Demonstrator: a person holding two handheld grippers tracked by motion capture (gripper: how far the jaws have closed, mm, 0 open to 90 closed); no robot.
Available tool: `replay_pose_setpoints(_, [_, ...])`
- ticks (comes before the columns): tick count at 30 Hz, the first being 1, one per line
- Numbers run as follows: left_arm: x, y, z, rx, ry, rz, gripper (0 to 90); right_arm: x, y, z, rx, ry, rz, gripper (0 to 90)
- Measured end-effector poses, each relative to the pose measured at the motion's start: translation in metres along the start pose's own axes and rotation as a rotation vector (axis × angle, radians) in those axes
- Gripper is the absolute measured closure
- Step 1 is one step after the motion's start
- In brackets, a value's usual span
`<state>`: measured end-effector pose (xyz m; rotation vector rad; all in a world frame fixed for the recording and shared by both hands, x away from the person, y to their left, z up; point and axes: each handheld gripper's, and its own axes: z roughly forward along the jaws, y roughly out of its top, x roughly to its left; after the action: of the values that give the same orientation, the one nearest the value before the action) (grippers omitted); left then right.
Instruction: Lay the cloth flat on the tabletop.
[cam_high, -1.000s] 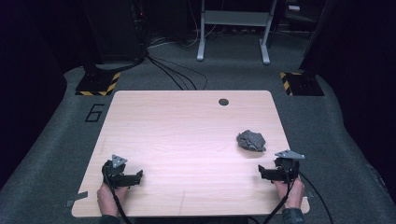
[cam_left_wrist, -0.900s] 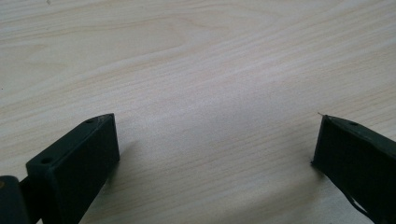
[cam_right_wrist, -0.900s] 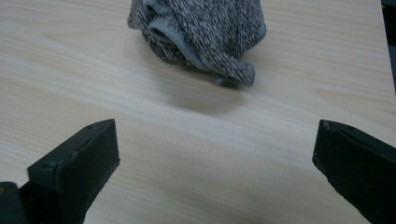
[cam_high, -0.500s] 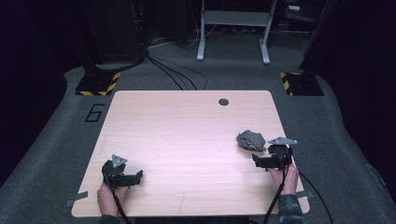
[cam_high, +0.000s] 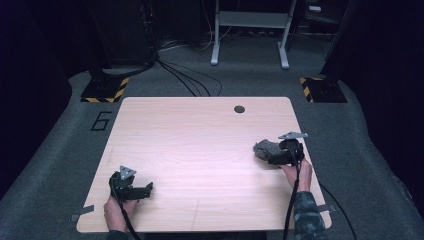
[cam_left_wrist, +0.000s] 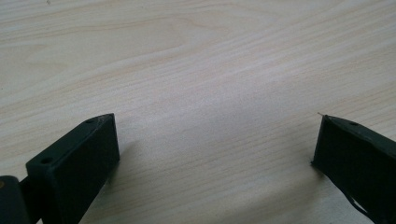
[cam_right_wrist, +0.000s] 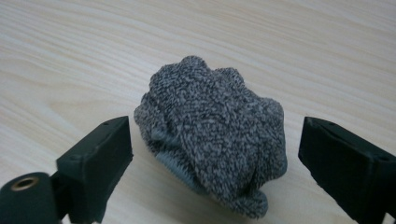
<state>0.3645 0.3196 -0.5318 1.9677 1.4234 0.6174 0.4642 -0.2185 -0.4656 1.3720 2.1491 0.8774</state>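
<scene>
With our right gripper (cam_right_wrist: 212, 163) spread wide around the balled grey sock (cam_right_wrist: 215, 135), we expect it soft, light, best pinched across its middle.

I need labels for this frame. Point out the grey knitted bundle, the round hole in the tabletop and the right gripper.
grey knitted bundle (cam_right_wrist: 212, 135): right gripper view, middle of its fuzzy top.
round hole (cam_high: 239, 109): high view, its dark centre, near the table's far edge.
right gripper (cam_right_wrist: 215, 158): right gripper view, midway between its open jaws.
</scene>
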Motion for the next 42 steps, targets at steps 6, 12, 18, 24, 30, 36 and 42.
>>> replay_pose_setpoints(6, [0.000, 0.000, 0.000, 0.000, -0.001, -0.001, 0.0, -0.001, 0.001, 0.016, 0.044, 0.025, -0.021, 23.0])
replay_pose_setpoints(12, [0.000, 0.000, 0.000, -0.001, -0.001, -0.001, 0.0, -0.002, 0.000, 0.022, 0.066, 0.042, -0.023, 34.3])
replay_pose_setpoints(18, [0.000, 0.000, 0.000, 0.000, 0.000, 0.000, 0.0, -0.003, -0.003, 0.021, 0.062, 0.058, -0.025, 57.8])
replay_pose_setpoints(24, [0.000, 0.000, 0.000, 0.000, -0.001, 0.000, 0.0, -0.004, -0.003, 0.015, 0.020, 0.066, -0.012, 67.0])
replay_pose_setpoints(30, [0.000, 0.000, 0.000, -0.001, 0.000, 0.000, 0.0, -0.001, 0.000, 0.003, -0.024, 0.103, 0.016, 68.4])
replay_pose_setpoints(36, [0.000, 0.000, 0.000, -0.001, 0.000, -0.001, 0.1, 0.004, 0.007, -0.011, -0.073, 0.130, 0.023, 69.9])
replay_pose_setpoints(42, [0.000, 0.000, 0.000, -0.003, 0.000, -0.001, 0.1, 0.017, 0.020, -0.029, -0.124, 0.166, 0.011, 70.3])
